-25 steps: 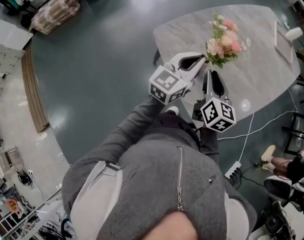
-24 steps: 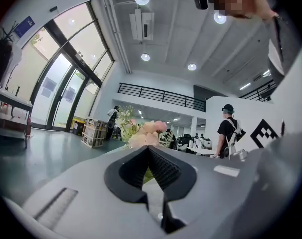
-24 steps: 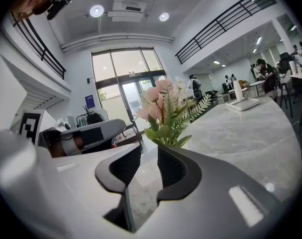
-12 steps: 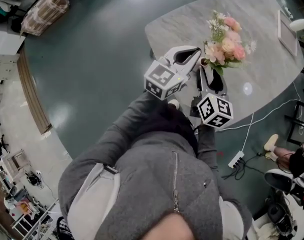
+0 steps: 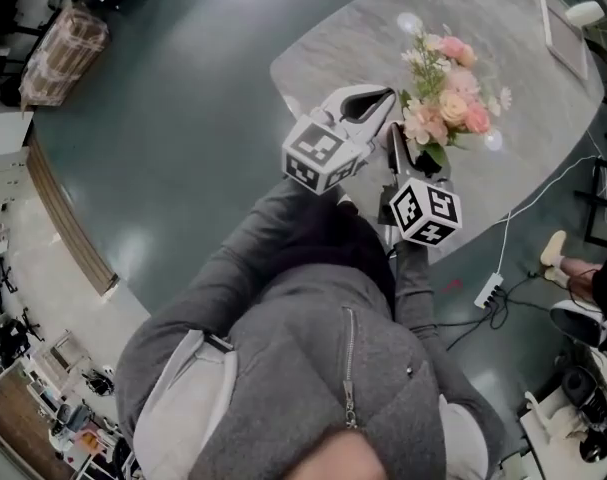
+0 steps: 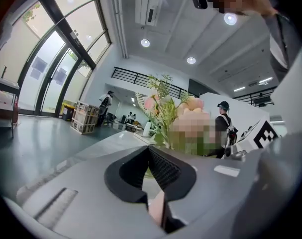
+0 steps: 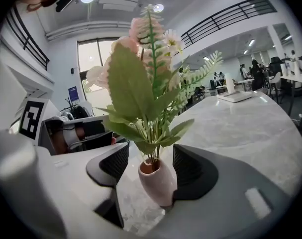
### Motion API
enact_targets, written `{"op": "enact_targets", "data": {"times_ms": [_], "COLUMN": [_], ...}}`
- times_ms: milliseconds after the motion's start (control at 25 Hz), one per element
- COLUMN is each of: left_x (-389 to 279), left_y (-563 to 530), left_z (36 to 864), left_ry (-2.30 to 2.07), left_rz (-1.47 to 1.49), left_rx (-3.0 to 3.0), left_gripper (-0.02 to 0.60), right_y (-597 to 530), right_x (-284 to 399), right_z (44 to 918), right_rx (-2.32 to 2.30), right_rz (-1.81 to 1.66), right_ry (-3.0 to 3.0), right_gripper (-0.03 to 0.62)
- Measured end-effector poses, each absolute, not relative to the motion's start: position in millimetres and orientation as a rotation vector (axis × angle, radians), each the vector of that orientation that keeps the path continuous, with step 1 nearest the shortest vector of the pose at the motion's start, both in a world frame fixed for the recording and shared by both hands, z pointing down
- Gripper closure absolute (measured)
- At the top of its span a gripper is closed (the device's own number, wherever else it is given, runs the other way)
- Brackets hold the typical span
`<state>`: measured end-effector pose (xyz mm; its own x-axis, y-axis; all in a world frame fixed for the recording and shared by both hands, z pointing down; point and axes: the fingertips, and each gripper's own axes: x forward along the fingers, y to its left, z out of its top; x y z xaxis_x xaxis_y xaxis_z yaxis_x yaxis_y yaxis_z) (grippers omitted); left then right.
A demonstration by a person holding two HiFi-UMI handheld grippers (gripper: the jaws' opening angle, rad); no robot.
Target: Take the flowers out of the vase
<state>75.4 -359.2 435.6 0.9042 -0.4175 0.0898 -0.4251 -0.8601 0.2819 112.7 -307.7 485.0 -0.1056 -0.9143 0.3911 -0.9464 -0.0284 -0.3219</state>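
Note:
A bunch of pink and cream flowers (image 5: 445, 98) with green leaves stands in a small pink vase (image 7: 158, 183) on the grey marble table (image 5: 523, 168). My right gripper (image 5: 411, 153) reaches in at the vase's base. Its jaws have just been opening and stand wide, one on each side of the vase. The vase leans near the right pad (image 7: 190, 166) and is clear of the left pad. The stems and leaves (image 7: 146, 83) rise above the jaws. My left gripper (image 5: 388, 96) hovers just left of the bouquet, tips together, holding nothing. The flowers (image 6: 163, 111) show beyond it.
A flat white tray (image 5: 563, 43) with a white object (image 5: 586, 13) lies at the table's far right. The table's near edge runs under both grippers. On the floor are a power strip (image 5: 488, 290) with cables and someone's shoe (image 5: 558, 253).
Both grippers have moved in toward the flowers and sunk a little. The right gripper, which was short of the bouquet, now sits under it at the vase.

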Motion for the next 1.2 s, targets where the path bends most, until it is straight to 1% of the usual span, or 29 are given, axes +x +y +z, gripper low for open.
{"op": "enact_targets", "data": {"times_ms": [160, 240, 280, 360, 440, 520, 640, 800, 1200], "left_x": [84, 86, 88, 90, 92, 92, 95, 98, 101], "left_y": [-366, -370, -370, -370, -368, -367, -368, -368, -372], "left_z": [437, 440, 442, 445, 447, 449, 449, 440, 414], "left_ry": [-0.561, -0.541, -0.53, -0.505, -0.484, -0.478, -0.474, -0.455, -0.433], "left_rz": [0.042, 0.046, 0.05, 0.057, 0.062, 0.066, 0.07, 0.077, 0.067], "left_rx": [2.784, 2.784, 2.783, 2.782, 2.78, 2.774, 2.772, 2.778, 2.783], "left_gripper": [0.572, 0.572, 0.572, 0.572, 0.572, 0.572, 0.572, 0.572, 0.572], "right_y": [-314, -316, -316, -315, -315, -314, -313, -314, -317], "right_x": [119, 120, 120, 123, 125, 125, 127, 130, 135], "right_z": [487, 489, 491, 493, 494, 494, 493, 486, 458], "right_rx": [2.11, 2.12, 2.123, 2.13, 2.136, 2.137, 2.142, 2.155, 2.199], "right_rz": [0.797, 0.79, 0.793, 0.805, 0.804, 0.79, 0.784, 0.78, 0.76], "right_ry": [-2.104, -2.086, -2.076, -2.06, -2.053, -2.048, -2.038, -2.016, -1.995], "right_gripper": [0.326, 0.339, 0.351, 0.397, 0.421, 0.459, 0.489, 0.507, 0.516]}}
